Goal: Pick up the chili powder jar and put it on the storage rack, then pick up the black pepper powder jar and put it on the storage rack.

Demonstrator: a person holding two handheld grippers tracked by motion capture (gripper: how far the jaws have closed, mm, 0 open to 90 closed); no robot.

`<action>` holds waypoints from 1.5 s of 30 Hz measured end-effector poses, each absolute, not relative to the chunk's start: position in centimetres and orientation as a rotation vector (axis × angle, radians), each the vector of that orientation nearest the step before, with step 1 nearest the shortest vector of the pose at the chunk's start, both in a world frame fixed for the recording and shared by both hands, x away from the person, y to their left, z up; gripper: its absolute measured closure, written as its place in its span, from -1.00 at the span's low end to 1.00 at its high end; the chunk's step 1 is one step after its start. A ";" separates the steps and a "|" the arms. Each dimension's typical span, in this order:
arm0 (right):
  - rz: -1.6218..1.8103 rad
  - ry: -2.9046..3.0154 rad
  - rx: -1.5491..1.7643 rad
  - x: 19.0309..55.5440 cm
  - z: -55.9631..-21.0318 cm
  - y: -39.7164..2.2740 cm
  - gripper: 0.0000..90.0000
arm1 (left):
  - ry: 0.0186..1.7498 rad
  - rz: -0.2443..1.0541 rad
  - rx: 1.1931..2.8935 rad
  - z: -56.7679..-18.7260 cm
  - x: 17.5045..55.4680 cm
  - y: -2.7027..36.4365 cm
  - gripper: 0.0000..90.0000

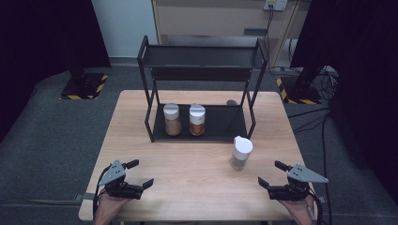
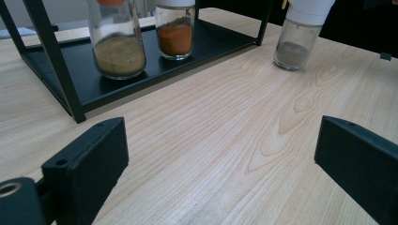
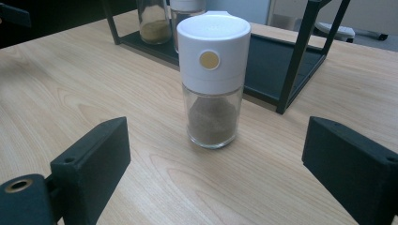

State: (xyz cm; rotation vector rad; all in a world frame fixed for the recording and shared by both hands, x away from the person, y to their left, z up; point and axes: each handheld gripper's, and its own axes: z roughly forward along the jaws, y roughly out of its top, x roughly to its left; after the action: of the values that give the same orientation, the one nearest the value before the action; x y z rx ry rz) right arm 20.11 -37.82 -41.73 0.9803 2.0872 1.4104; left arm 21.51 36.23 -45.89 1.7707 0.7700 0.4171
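A glass spice jar (image 1: 241, 153) (image 3: 212, 79) (image 2: 300, 35) with a white cap and grey-brown powder stands upright on the wooden table (image 1: 197, 187), just in front of the black rack's right front leg. On the lower shelf of the black two-tier rack (image 1: 202, 129) stand a jar of yellow-brown spice (image 1: 172, 120) (image 2: 117, 42) and a jar of orange-red spice (image 1: 197, 120) (image 2: 174, 30). My right gripper (image 1: 271, 174) (image 3: 216, 168) is open at the near right, its jaws pointing at the loose jar a short way off. My left gripper (image 1: 140, 174) (image 2: 220, 159) is open at the near left, holding nothing.
The rack's upper shelf (image 1: 202, 57) holds nothing. Bare wood lies between the two grippers. A small dark object (image 1: 231, 102) lies on the table behind the rack. Stands with yellow-black striped bases (image 1: 83, 86) sit on the floor beyond the far corners.
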 end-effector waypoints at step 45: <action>1.432 2.030 0.962 19.2 -40.8 -38.2 -0.82 | 0.767 0.413 1.770 -45.9 21.5 36.2 -0.95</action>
State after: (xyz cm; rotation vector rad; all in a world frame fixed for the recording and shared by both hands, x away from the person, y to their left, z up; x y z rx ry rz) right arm 19.15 -38.22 -40.83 0.9624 2.0301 1.4325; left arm 21.50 36.20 -45.87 1.7697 0.7669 0.4134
